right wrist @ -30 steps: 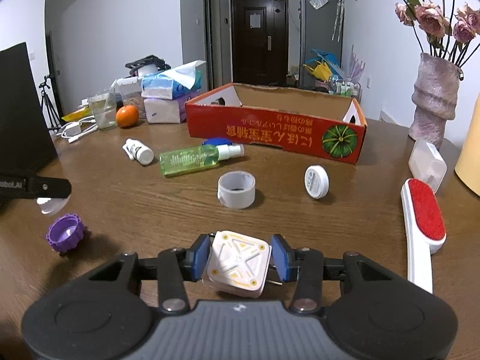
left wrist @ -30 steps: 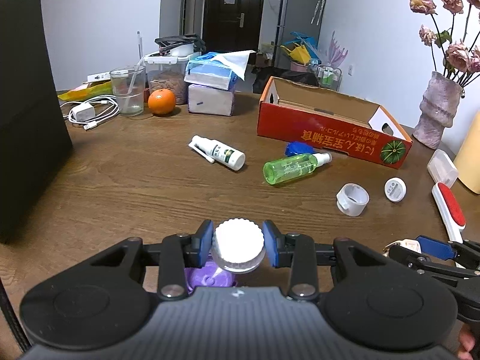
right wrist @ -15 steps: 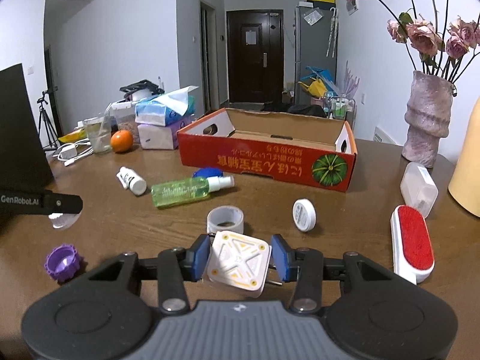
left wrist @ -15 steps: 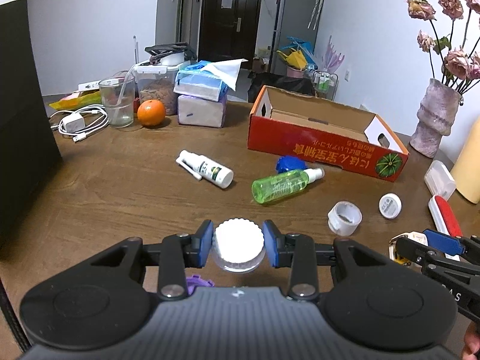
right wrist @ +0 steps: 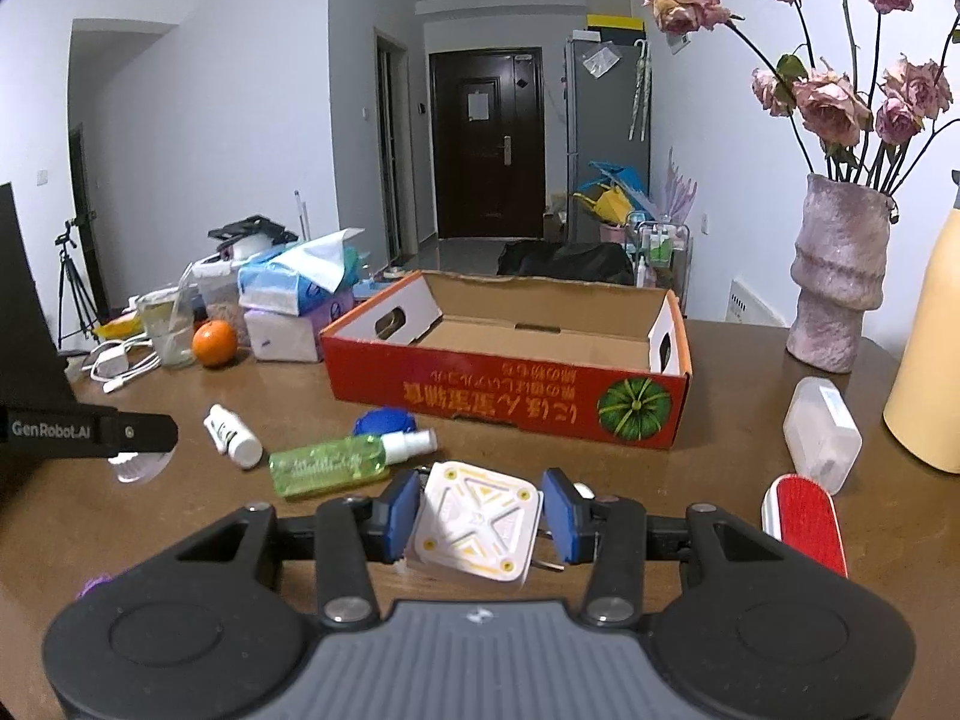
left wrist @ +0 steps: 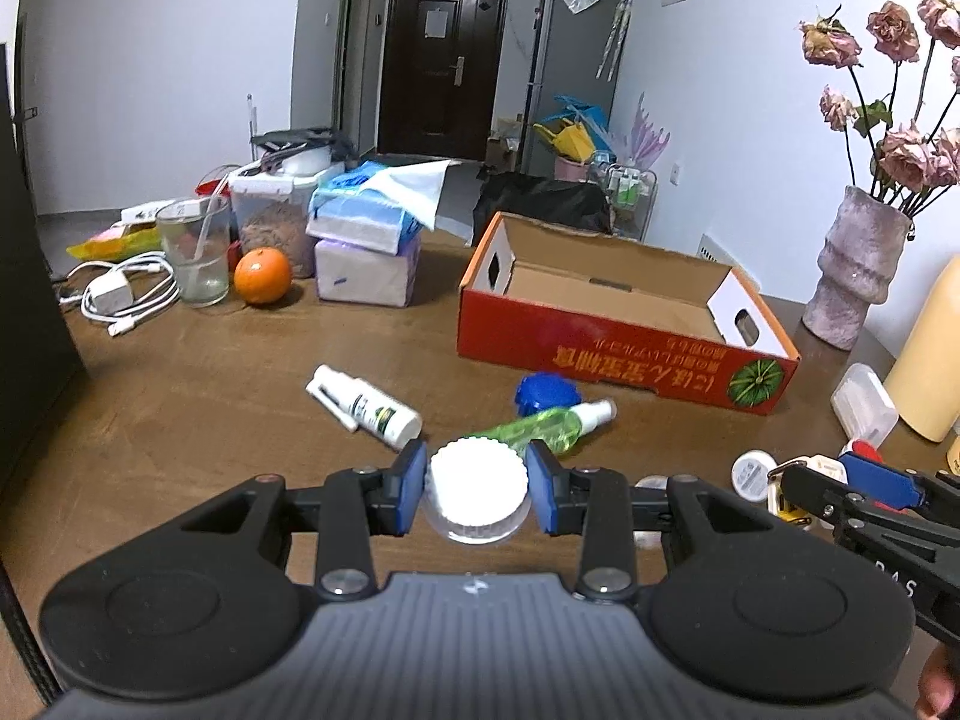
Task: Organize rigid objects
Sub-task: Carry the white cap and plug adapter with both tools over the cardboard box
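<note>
My left gripper (left wrist: 478, 498) is shut on a white ribbed round cap (left wrist: 478, 477), held above the brown table. The right gripper (right wrist: 477, 531) is shut on a white square charger with yellow trim (right wrist: 480, 516), tilted between the blue pads. Beyond both stands an open red cardboard box (left wrist: 624, 354) (right wrist: 510, 402), its inside bare. In front of it lie a green spray bottle (left wrist: 540, 427) (right wrist: 336, 462), a white spray bottle (left wrist: 366, 408) (right wrist: 234, 435) and a blue cap (left wrist: 540, 390) (right wrist: 384, 423). A small white round tin (left wrist: 750, 474) rests by the right gripper's tip.
A red lint brush (right wrist: 807, 522) and a clear plastic box (right wrist: 822, 432) lie at the right, with a vase (right wrist: 837, 294) and a yellow container (right wrist: 927, 360) behind. Back left hold an orange (left wrist: 262, 276), a glass (left wrist: 195, 258), cables and tissue packs (left wrist: 366, 240).
Both grippers have risen and moved forward toward the red box, each keeping its object. The purple cap on the table has slipped almost out of both views.
</note>
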